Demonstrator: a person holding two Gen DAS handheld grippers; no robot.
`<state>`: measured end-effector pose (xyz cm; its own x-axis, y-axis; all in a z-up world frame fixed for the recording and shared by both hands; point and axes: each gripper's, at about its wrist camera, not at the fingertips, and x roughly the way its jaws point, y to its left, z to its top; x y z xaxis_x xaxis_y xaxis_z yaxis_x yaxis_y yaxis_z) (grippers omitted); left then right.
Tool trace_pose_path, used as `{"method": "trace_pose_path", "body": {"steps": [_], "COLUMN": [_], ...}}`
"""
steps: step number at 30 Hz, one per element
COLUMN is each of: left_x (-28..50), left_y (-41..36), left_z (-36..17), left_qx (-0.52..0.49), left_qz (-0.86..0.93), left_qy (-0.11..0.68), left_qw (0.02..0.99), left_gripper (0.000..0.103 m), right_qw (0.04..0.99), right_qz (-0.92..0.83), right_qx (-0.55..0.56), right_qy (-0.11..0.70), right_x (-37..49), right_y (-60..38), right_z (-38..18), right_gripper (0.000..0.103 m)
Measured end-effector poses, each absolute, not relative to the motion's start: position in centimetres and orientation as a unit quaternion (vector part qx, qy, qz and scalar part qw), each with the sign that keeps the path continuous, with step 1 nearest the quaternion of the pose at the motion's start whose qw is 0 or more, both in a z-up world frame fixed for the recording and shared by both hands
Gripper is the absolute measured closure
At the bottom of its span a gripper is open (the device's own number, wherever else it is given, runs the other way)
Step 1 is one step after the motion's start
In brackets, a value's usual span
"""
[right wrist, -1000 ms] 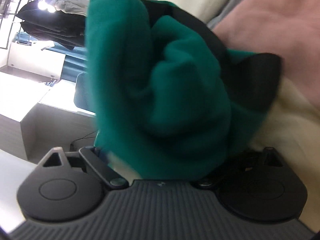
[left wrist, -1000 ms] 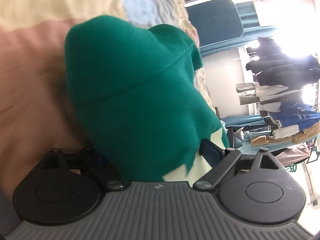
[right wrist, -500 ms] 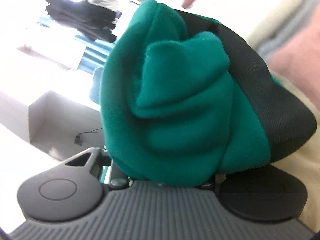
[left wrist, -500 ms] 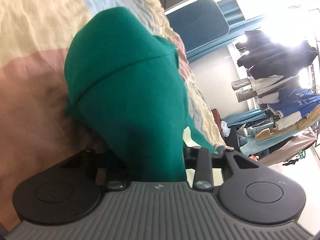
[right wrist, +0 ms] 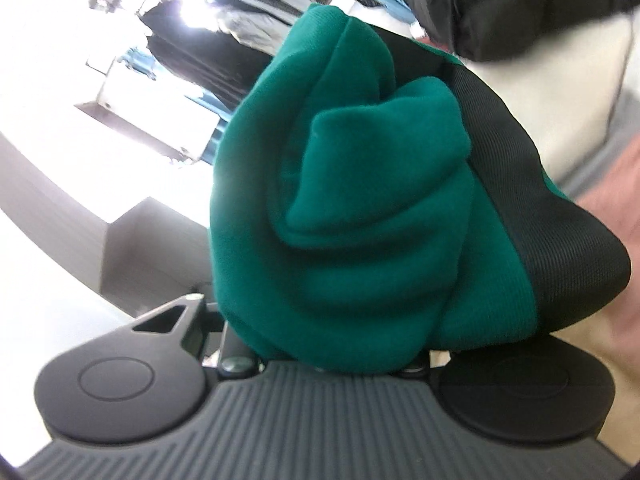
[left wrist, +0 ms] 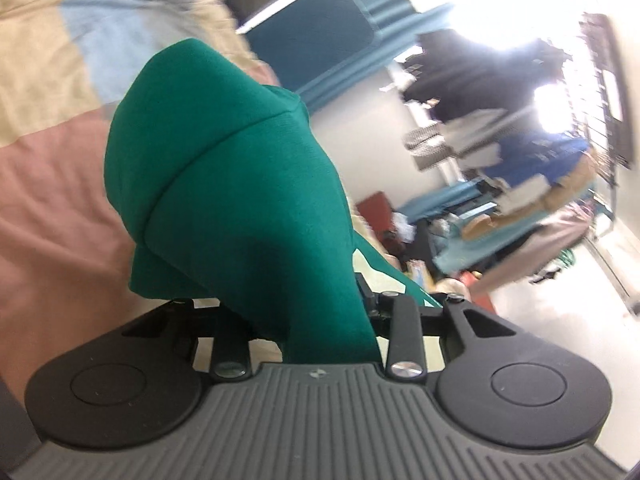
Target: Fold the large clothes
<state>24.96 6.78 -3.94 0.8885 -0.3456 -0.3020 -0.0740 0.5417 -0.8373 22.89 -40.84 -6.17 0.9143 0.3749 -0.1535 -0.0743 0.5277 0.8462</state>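
a: what's the worry here?

b: each tool has only a bunched handful of the green garment (left wrist: 240, 184). the left tool (left wrist: 320, 320) is closed partway on a thick wad of it, and the right tool (right wrist: 340, 344) is closed partway on another wad, where the green meets a black ribbed band (right wrist: 516, 184). its jaws have just been closing, both sides, with cloth between them.

a: so it could slip?

b: i'd judge so. a wad is thick and soft, so layers can slide out one by one if the weight of the hanging part pulls. and gripping a bunch instead of a flat edge means the fold line may come out crooked.

a: where is the garment itself?

b: in front of both cameras, filling the middle of each view. in the left view it rises from the jaws toward 11 o'clock, above the bed cover (left wrist: 52, 216) with its pink, cream and blue patches. whether the rest trails on the bed i can't tell; the cloth hides it.

a: anything it might snag?

b: a dark jacket (right wrist: 520, 4) sits at 1 o'clock in the right view, near the green cloth. dragging across could catch it.

a: and the hands' pose?

b: both tools point roughly level, a little downward, and are rolled, since the room looks tilted in each view.
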Motion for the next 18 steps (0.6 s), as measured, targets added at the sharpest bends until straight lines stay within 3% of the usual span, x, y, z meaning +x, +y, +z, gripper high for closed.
{"method": "trace_pose_path", "body": {"steps": [10,18], "left_x": [27.5,32.9], "left_y": [-8.5,-21.8], "left_z": [6.4,4.3], "left_qx": [-0.442,-0.411], "left_qz": [-0.181,-0.23], "left_qy": [0.21,0.261], "left_qw": [0.853,0.843], "left_gripper": [0.065,0.065], "right_qw": [0.876,0.874], "right_qz": [0.106,0.034], "right_qx": [0.465,0.482], "right_qy": [0.069,0.05], "right_x": [17.5,15.5], "right_y": [-52.1,-60.1], "right_z": [2.8,1.3], "right_gripper": [0.066,0.065]}}
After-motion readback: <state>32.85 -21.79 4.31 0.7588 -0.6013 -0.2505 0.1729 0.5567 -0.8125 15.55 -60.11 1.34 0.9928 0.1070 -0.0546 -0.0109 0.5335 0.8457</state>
